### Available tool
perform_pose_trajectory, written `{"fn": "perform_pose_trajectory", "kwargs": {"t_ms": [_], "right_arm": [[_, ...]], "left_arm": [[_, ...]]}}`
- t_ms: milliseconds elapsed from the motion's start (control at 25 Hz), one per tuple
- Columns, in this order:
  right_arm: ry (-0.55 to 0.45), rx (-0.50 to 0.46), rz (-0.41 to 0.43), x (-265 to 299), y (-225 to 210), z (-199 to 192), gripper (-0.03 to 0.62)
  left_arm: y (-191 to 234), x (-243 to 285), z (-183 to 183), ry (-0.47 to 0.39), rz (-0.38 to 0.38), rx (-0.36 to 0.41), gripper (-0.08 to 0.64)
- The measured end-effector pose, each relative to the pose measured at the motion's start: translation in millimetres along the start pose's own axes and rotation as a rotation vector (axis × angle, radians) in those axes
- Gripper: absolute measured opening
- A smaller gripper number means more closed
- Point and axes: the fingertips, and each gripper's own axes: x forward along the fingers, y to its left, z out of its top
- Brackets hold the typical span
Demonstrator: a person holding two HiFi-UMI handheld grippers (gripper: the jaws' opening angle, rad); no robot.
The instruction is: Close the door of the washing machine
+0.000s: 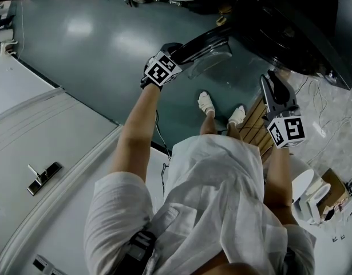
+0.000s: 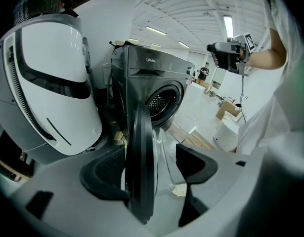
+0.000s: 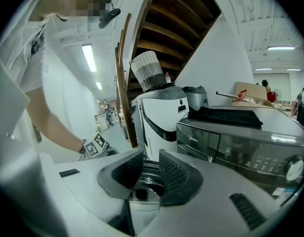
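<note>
The dark grey washing machine stands with its round door swung wide open, edge-on to the left gripper view. My left gripper is open and straddles the door's outer rim. The rim lies against the left pad, and the glass bulge sits between it and the right pad. My right gripper hovers higher, above the door and in front of the machine's top. Its jaws are only narrowly apart and hold nothing.
A big white appliance stands beside the washer. A black cloth lies on the washer's top. A wooden pallet, a white bin and cables are by my feet. A white curved surface is at my left.
</note>
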Motion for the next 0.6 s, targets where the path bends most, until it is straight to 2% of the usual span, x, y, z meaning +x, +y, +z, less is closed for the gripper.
{"fn": "perform_pose_trajectory", "kwargs": {"t_ms": [600], "right_arm": [[-0.032,0.048,-0.085,-83,-61,-16,0.114]], "left_arm": [[-117,31,17,-0.031,-0.067,-0.087,0.324]]}}
